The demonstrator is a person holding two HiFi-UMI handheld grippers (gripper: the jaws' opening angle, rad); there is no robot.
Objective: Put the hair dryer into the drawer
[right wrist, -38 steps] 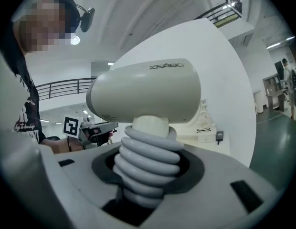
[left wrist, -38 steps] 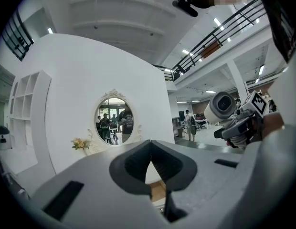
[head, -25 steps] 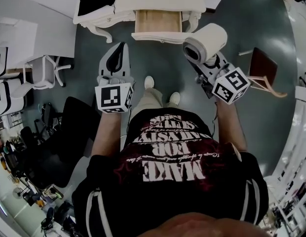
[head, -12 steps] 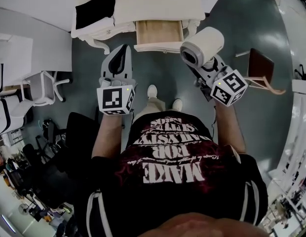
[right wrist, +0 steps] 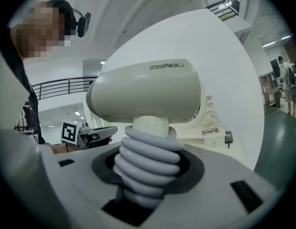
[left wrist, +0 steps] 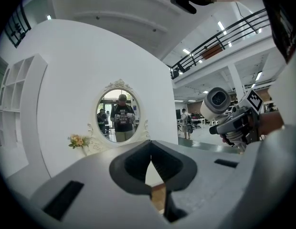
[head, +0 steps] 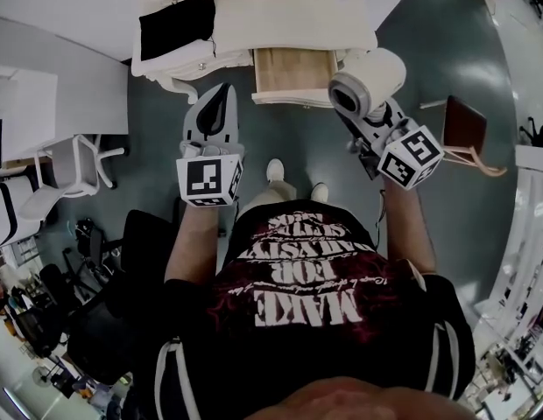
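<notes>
A cream hair dryer [head: 368,79] with a ribbed grey handle [right wrist: 145,168] stands upright in my right gripper [head: 370,112], whose jaws are shut on that handle. It hangs just right of the open wooden drawer [head: 289,68] of the white dressing table [head: 280,11]. My left gripper [head: 221,93] points at the table to the left of the drawer, its jaws shut with nothing between them [left wrist: 151,159]. In the left gripper view the hair dryer [left wrist: 216,102] shows at the right.
A black cloth [head: 175,16] lies on the table's left part. An oval mirror [left wrist: 118,114] and flowers [left wrist: 79,140] stand at its back, with glasses [right wrist: 210,131] on the top. A wooden chair [head: 464,129] is at the right, a white chair [head: 79,160] at the left.
Both grippers have moved forward toward the dressing table as the person stepped closer. The hair dryer stays held in the right gripper, now level with the drawer's front.
</notes>
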